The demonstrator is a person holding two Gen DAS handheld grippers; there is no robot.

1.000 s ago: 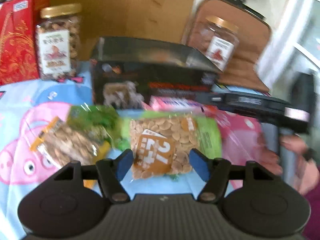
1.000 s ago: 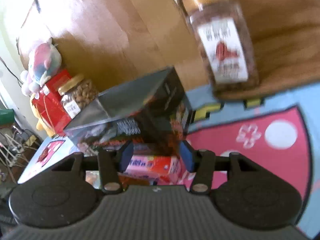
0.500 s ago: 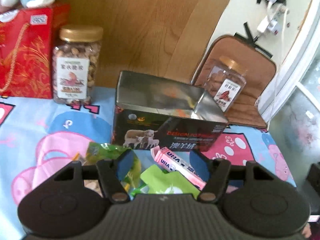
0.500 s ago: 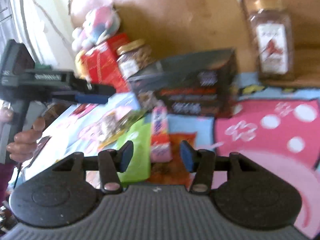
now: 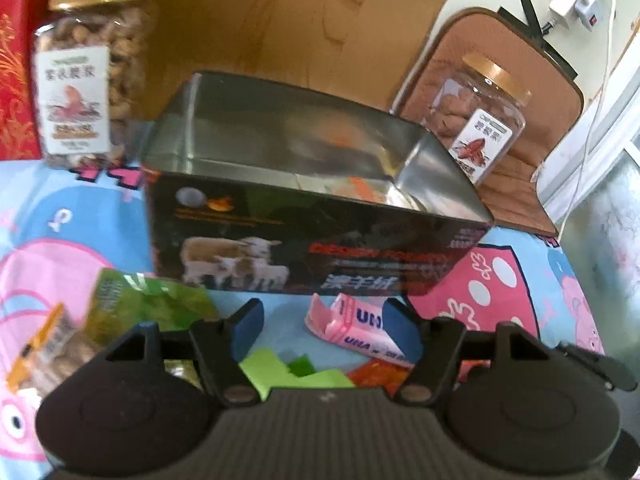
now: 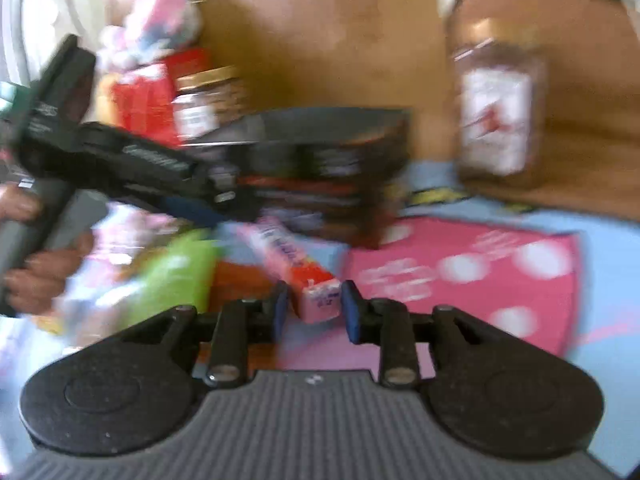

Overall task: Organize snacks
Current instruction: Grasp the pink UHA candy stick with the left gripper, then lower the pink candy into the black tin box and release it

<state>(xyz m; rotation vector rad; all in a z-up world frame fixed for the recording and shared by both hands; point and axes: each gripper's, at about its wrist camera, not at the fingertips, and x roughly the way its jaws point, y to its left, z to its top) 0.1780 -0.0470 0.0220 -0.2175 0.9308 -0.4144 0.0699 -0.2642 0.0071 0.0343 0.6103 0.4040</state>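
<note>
Now closer to the pink candy box (image 6: 298,268) than half a second ago, right gripper (image 6: 311,312) jaws straddling its end, narrowly spread; left gripper (image 5: 322,330) jaws wide apart before the black tin (image 5: 312,216).

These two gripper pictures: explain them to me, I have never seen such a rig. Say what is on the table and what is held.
A person holds a two-finger tool in each hand, each with a forward-looking camera. The left gripper is open and empty. The right gripper has its blue pads on either side of the pink snack box; the blur hides whether they touch. On the cartoon tablecloth stand an open metal tin, two nut jars, and green snack bags.
</note>
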